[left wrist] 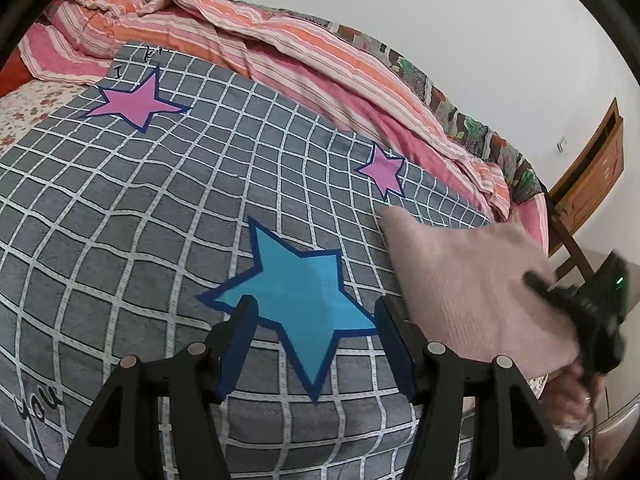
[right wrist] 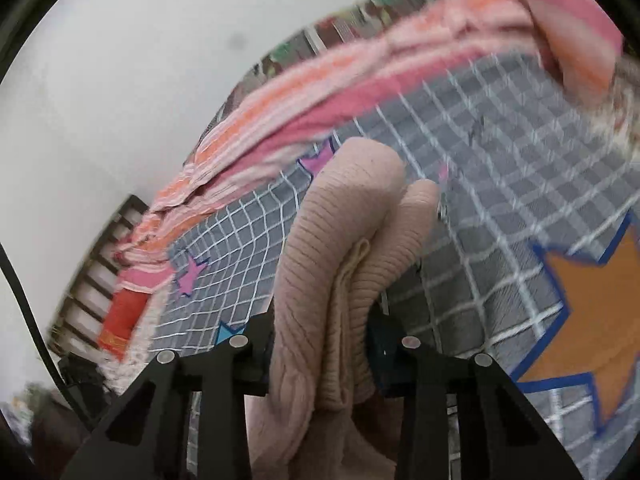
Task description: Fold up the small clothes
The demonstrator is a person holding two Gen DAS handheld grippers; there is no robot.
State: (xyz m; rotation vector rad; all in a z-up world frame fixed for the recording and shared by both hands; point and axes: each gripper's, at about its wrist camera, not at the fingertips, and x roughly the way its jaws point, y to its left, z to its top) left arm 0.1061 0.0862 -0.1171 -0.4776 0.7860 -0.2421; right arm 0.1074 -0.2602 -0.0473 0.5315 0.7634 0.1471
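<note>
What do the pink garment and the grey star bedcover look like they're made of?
Pink garment: looks like a soft ribbed knit, wool or acrylic, matte; vertical ribs and a chunky rolled edge show in the right gripper. Grey bedcover: seems a thin woven cotton-type fabric, matte, with flat printed grid lines and stars; fibre cannot be confirmed.

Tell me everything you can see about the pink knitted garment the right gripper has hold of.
The pink knitted garment is pale dusty pink with fine ribbing, soft and woolly in look. It is bunched into thick rounded folds with a seam line between them, pinched in the right gripper. From the left wrist view it hangs as a broad flat panel over the grey checked bedspread, near its right edge. The left gripper is open and apart from it.
</note>
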